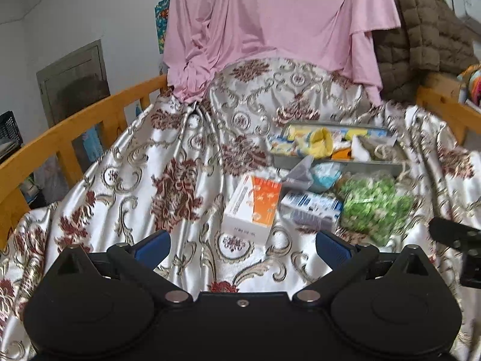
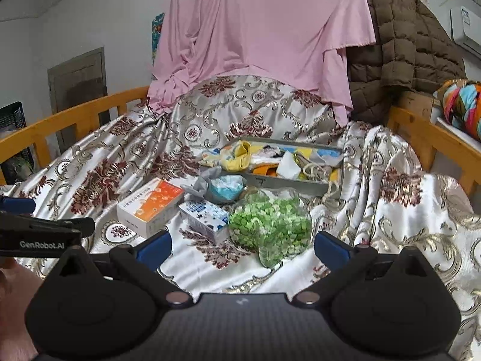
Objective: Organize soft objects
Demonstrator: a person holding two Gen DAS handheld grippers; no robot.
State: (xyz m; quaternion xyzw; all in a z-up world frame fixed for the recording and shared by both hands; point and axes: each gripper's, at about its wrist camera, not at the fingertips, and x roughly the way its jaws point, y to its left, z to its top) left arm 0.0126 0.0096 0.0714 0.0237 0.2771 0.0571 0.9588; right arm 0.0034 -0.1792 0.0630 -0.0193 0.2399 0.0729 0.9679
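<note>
Both the left gripper (image 1: 242, 242) and right gripper (image 2: 243, 242) are wide apart, holding nothing. Near them lies a lumpy green bag (image 2: 270, 228), with a grey tray (image 2: 300, 182) of colourful cloths farther back.

Right gripper (image 2: 242, 248) hovering spread wide over a cluttered, patterned satin bedspread (image 2: 390, 210).

A clear bag of green pieces (image 2: 270, 225) lies just ahead, touching a blue-and-white carton (image 2: 204, 215); an orange-and-white box (image 2: 150, 207) lies left, a grey tray of soft cloths (image 2: 285, 177) behind.
</note>
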